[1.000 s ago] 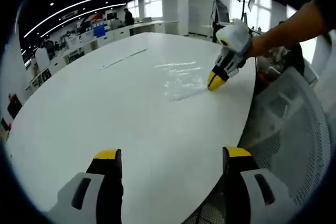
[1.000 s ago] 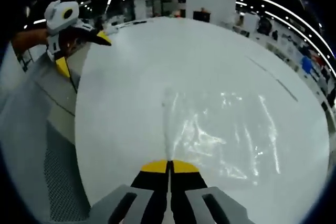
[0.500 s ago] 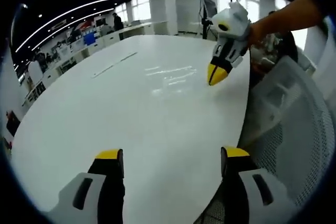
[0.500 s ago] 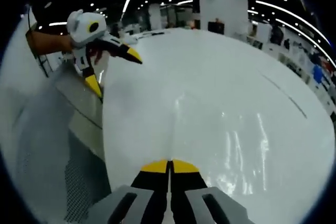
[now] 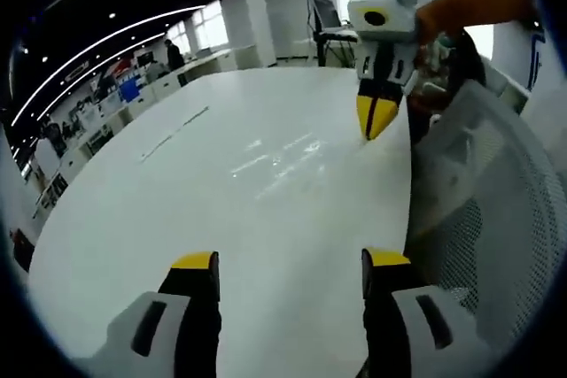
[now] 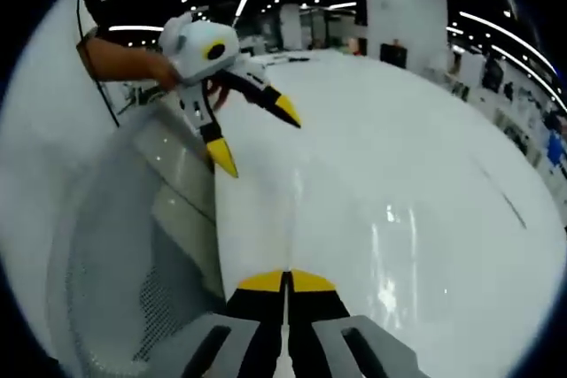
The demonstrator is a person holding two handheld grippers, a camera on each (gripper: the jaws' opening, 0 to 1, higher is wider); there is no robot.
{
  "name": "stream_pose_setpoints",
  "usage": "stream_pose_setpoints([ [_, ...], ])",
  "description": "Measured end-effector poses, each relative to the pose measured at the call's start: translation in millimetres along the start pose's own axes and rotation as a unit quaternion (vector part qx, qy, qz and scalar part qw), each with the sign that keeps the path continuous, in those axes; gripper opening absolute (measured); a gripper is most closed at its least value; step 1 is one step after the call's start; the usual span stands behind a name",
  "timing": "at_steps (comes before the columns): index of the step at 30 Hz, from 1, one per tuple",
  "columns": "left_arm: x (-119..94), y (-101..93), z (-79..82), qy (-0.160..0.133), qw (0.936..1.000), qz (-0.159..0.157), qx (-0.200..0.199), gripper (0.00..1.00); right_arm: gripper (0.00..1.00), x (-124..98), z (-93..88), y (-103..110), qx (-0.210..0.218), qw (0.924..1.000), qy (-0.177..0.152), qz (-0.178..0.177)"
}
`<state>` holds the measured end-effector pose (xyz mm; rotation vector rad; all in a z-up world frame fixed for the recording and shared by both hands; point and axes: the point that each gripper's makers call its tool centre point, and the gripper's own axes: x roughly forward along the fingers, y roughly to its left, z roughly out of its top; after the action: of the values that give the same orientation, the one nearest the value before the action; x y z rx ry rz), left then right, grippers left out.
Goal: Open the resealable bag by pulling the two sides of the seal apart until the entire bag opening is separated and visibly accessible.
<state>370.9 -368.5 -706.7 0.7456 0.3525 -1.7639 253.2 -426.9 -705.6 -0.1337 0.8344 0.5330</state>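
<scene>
The clear resealable bag (image 5: pixel 282 153) lies flat on the white table (image 5: pixel 159 210) and shows mostly as glints. In the right gripper view the bag (image 6: pixel 394 258) spreads right of my right gripper (image 6: pixel 286 281), whose jaws are shut on the bag's near edge. From the left gripper view, the right gripper (image 5: pixel 376 121) points down at the table's edge with its yellow tips together. My left gripper (image 5: pixel 291 263) stands open over the near table rim with nothing between its jaws. It appears as the left gripper (image 6: pixel 257 136) in the right gripper view, jaws apart, held by a hand.
A grey mesh chair back (image 5: pixel 483 210) stands right against the table's edge, also seen as the chair back (image 6: pixel 115 289). A thin seam (image 5: pixel 173 133) runs across the far tabletop. Desks and people fill the office behind.
The right gripper has drawn the bag's edge toward the table rim beside the chair. The two grippers are nearer each other, and both views have swung.
</scene>
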Motion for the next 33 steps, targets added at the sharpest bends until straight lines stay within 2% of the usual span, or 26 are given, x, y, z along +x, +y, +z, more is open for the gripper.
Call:
stream_pose_setpoints([
  [3, 3, -2.3, 10.8, -0.012, 0.9995, -0.008, 0.029, 0.57, 0.00, -2, 2.0, 4, -0.015, 0.9998, 0.003, 0.011],
  [7, 8, -7.6, 19.6, -0.014, 0.9978, -0.020, 0.062, 0.50, 0.00, -4, 6.3, 8, -0.022, 0.9995, 0.007, 0.021],
  [12, 12, -16.1, 25.2, -0.012, 0.9921, -0.041, 0.118, 0.38, 0.00, -5, 9.3, 8, -0.027, 0.9992, 0.010, 0.027],
  [14, 13, -18.1, 25.1, -0.010, 0.9910, -0.046, 0.126, 0.34, 0.00, -5, 10.4, 9, -0.031, 0.9991, 0.011, 0.028],
  [16, 15, -24.3, 24.8, -0.006, 0.9863, -0.064, 0.152, 0.30, 0.00, -4, 11.4, 9, -0.036, 0.9988, 0.014, 0.031],
  [18, 16, -27.2, 24.6, -0.002, 0.9817, -0.068, 0.178, 0.25, 0.00, -4, 10.7, 9, -0.040, 0.9985, 0.018, 0.032],
  [22, 18, -31.8, 23.2, 0.009, 0.9747, -0.083, 0.207, 0.13, 0.00, -7, 9.9, 9, -0.038, 0.9985, 0.021, 0.035],
  [25, 19, -32.4, 24.0, 0.012, 0.9738, -0.085, 0.210, 0.07, 0.00, -9, 9.1, 7, -0.038, 0.9985, 0.022, 0.033],
  [33, 19, -39.8, 25.6, 0.015, 0.9734, -0.098, 0.207, 0.00, 0.00, -12, 6.9, 6, -0.022, 0.9993, 0.019, 0.024],
])
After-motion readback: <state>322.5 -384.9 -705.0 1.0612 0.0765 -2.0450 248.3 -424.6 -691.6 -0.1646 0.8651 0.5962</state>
